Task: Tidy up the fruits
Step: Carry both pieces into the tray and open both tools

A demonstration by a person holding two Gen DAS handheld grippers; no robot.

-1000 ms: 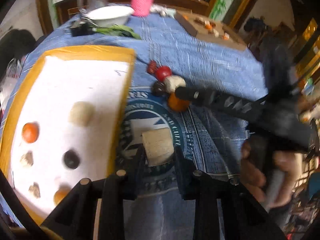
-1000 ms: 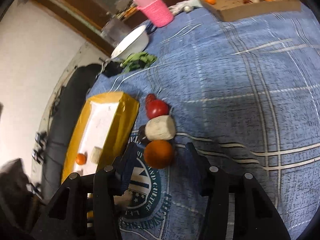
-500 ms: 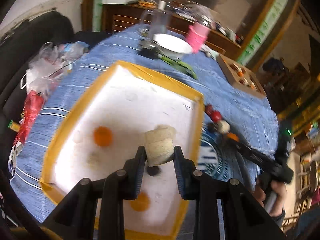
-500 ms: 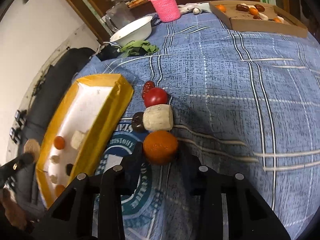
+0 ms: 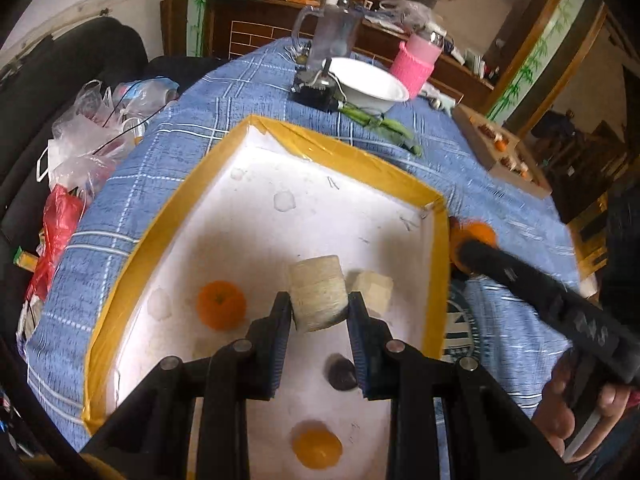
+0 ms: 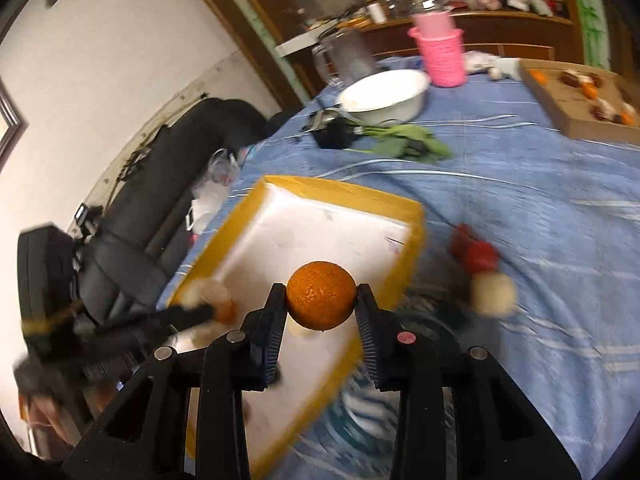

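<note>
- Left gripper (image 5: 319, 307) is clamping a pale, ridged cylindrical fruit (image 5: 318, 298) between its two fingers, holding it above the white floor of the yellow-rimmed tray (image 5: 336, 150).
- Right gripper (image 6: 321, 305) is pinching an orange (image 6: 321, 295) at its sides, the jaws closed only as far as the fruit's width, and is carrying it over the near right edge of the tray (image 6: 340, 192).
- Lying inside the tray in the left wrist view are a small orange (image 5: 220, 304) left of the gripper, a pale chunk (image 5: 374, 286) just beside the held cylinder, a dark round fruit (image 5: 341, 367) under the right finger, and a yellow-orange fruit (image 5: 316, 449) nearest the camera.
- Sitting on the blue checked tablecloth (image 6: 540, 208), right of the tray, are a red fruit (image 6: 482, 258) and a pale round piece (image 6: 493, 294), both blurred.
- Standing at the far end of the table are a white bowl (image 5: 368, 84), a pink knitted cup (image 5: 414, 66), a clear jug (image 5: 330, 38) and green leaves (image 5: 380, 124).
- Resting at the far right edge is a cardboard box (image 6: 580, 96) holding more small fruits.
</note>
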